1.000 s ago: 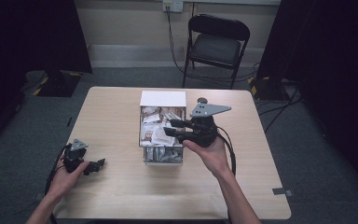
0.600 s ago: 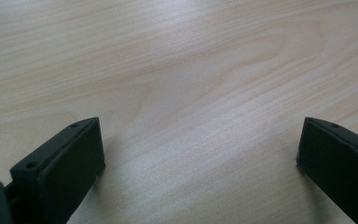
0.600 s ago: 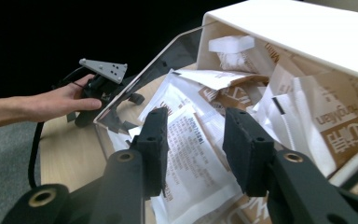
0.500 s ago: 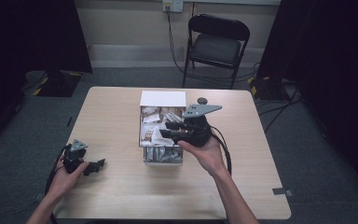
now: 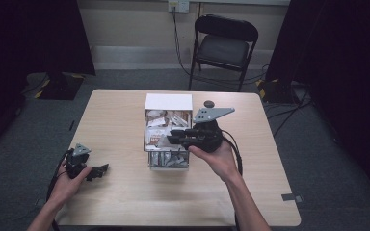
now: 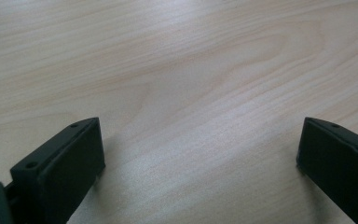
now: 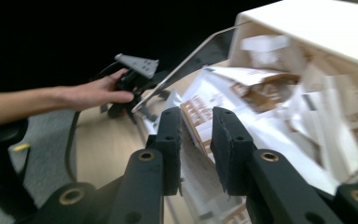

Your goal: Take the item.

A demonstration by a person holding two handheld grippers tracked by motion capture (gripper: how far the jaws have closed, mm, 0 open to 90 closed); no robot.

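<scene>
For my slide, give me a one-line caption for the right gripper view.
Right gripper, jaws nearly closed, reaches into a clear box of paper packets.

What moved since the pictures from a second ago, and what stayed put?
The right hand-held gripper slid leftward and lower over the box of packets, its jaws now close together with a white packet between them; whether they grip it is unclear. The left hand-held gripper stayed open on the table, and the box did not move.
</scene>
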